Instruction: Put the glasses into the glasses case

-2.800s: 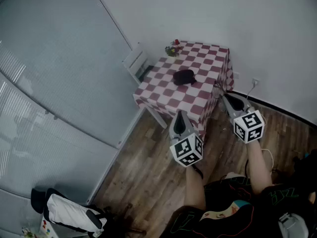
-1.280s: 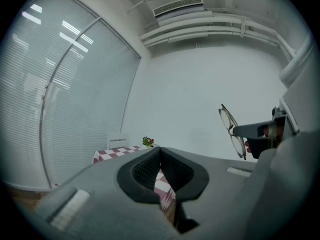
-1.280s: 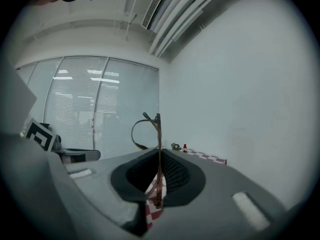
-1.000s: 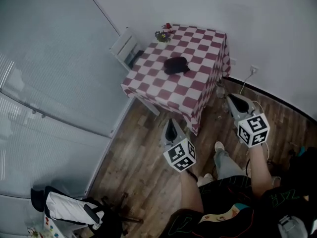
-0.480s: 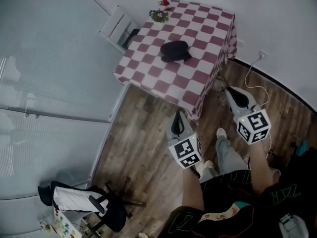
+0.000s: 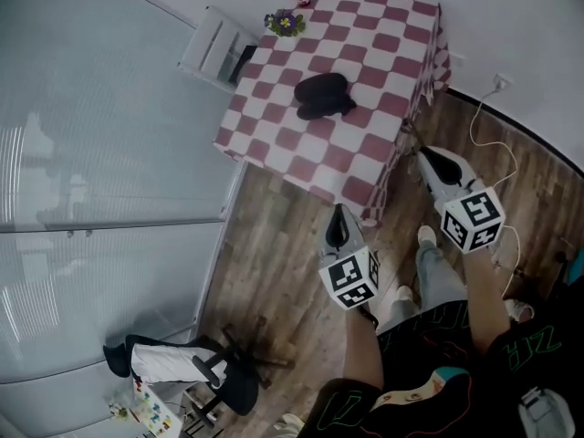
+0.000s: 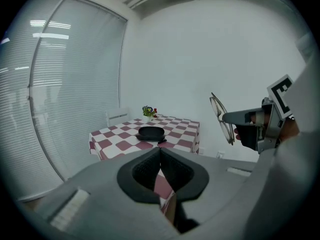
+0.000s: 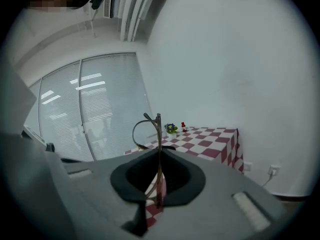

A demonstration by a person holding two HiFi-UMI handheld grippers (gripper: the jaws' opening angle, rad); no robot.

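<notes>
The right gripper (image 8: 158, 156) has its jaws closed on the glasses (image 8: 158, 130). They stand upright between the pads, with one thin rim curving off to the left of the jaws in the right gripper view. In the head view this gripper sits at the right centre of the frame, above the wooden floor (image 6: 274, 245) and just off the near right corner of the table (image 6: 274, 126). The left gripper (image 7: 160, 154) has its jaws pressed together with nothing between them. It hangs at the lower centre of the head view, just short of the table's near edge.

The table wears a red-and-white checked cloth and fills the upper centre of the head view. The black glasses case (image 6: 324, 94) lies near the middle of the tabletop, well apart from both grippers. A small pot of flowers (image 6: 285, 23) stands near the table's upper left corner, with a white chair (image 6: 217, 51) just beside that corner. An office chair (image 6: 182, 368) draped in black and white stands at the lower left of the head view.
</notes>
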